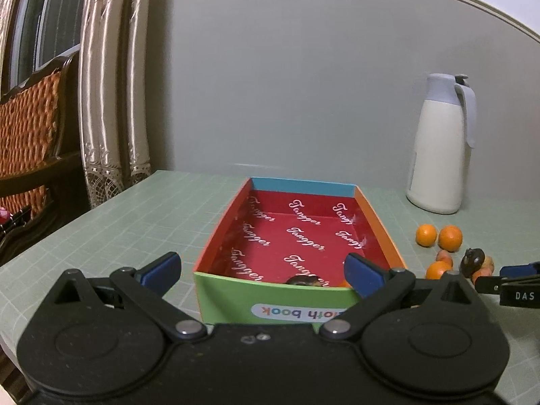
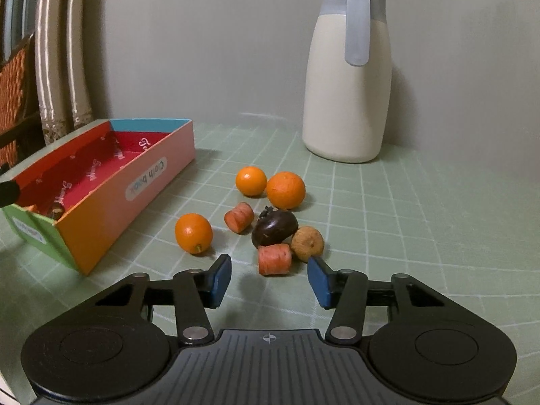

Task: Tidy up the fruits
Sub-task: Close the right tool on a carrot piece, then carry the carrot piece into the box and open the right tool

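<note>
A colourful box with a red lining (image 1: 297, 236) (image 2: 101, 182) lies on the green mat. A dark fruit (image 1: 303, 280) lies at its near end. My left gripper (image 1: 263, 270) is open and empty, straddling the box's near green wall. My right gripper (image 2: 270, 280) is open and empty, just short of a carrot piece (image 2: 275, 259). Behind that lie a dark mangosteen (image 2: 275, 227), a brown fruit (image 2: 307, 243), another carrot piece (image 2: 239, 217) and three oranges (image 2: 193, 233) (image 2: 251, 181) (image 2: 285, 190). The fruit pile also shows in the left wrist view (image 1: 452, 253).
A cream thermos jug with a grey lid (image 2: 347, 74) (image 1: 438, 145) stands at the back by the grey wall. Curtains (image 1: 111, 84) and a wooden chair (image 1: 30, 128) are beyond the table's left edge.
</note>
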`<state>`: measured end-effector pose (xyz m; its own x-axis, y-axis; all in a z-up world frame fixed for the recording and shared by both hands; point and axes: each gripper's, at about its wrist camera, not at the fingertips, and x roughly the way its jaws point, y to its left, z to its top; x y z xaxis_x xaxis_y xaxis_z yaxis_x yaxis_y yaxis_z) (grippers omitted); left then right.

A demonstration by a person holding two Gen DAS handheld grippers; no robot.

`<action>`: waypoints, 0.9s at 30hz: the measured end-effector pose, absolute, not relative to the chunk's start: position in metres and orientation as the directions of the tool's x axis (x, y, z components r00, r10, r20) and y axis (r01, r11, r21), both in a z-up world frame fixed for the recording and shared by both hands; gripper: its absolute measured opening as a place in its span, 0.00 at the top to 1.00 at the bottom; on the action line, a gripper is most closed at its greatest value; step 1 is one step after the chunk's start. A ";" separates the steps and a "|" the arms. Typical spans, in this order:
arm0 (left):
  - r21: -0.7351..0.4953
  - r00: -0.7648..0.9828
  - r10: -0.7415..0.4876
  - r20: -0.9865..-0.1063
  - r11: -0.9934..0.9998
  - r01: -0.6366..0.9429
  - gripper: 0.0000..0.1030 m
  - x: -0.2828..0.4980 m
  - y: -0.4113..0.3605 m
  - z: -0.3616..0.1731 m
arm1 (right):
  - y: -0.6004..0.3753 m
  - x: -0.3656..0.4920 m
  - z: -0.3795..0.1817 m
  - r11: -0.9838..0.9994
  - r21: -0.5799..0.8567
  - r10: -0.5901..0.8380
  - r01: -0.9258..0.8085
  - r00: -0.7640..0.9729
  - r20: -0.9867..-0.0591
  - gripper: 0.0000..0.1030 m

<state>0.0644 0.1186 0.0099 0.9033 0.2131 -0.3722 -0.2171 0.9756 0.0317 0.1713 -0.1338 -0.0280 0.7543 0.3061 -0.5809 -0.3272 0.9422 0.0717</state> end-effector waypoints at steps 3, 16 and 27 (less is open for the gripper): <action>0.031 0.903 0.213 -0.372 0.976 -0.217 0.06 0.063 0.121 0.010 | -0.131 0.177 -0.030 0.947 0.068 0.291 -0.313 0.752 -0.592 0.54; 0.028 0.892 0.244 -0.381 0.967 -0.253 0.06 0.058 0.140 0.009 | -0.123 0.188 -0.034 0.949 0.086 0.292 -0.304 0.741 -0.604 0.78; 0.017 0.872 0.301 -0.387 0.947 -0.320 0.06 0.048 0.167 0.008 | -0.080 0.154 -0.004 0.896 0.126 0.437 -0.425 0.800 -0.411 0.78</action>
